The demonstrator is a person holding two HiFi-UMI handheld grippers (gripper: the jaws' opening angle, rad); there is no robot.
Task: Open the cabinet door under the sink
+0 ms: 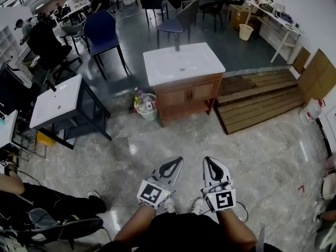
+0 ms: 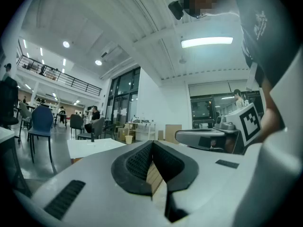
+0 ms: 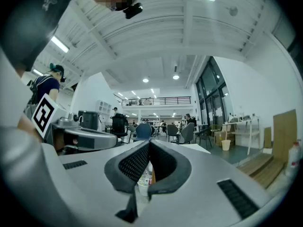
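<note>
A wooden cabinet [image 1: 187, 97] with two closed doors stands under a white sink top [image 1: 181, 63] a few steps ahead of me on the marble floor. Both grippers are held level in front of my body, far short of it. My left gripper [image 1: 174, 165] is shut with nothing between its jaws. My right gripper [image 1: 211, 163] is shut and empty as well. In the left gripper view the jaws [image 2: 152, 145] meet at the tip, with the white sink top [image 2: 92, 147] beyond. The right gripper view shows its jaws [image 3: 149, 143] closed together too.
A small white bin [image 1: 148, 107] full of rubbish sits at the cabinet's left side. Wooden pallets [image 1: 261, 101] lie to its right. A second sink on a dark frame [image 1: 60, 101] stands at the left. Chairs [image 1: 102, 33] and tables fill the room behind. A seated person's legs [image 1: 47, 199] are at lower left.
</note>
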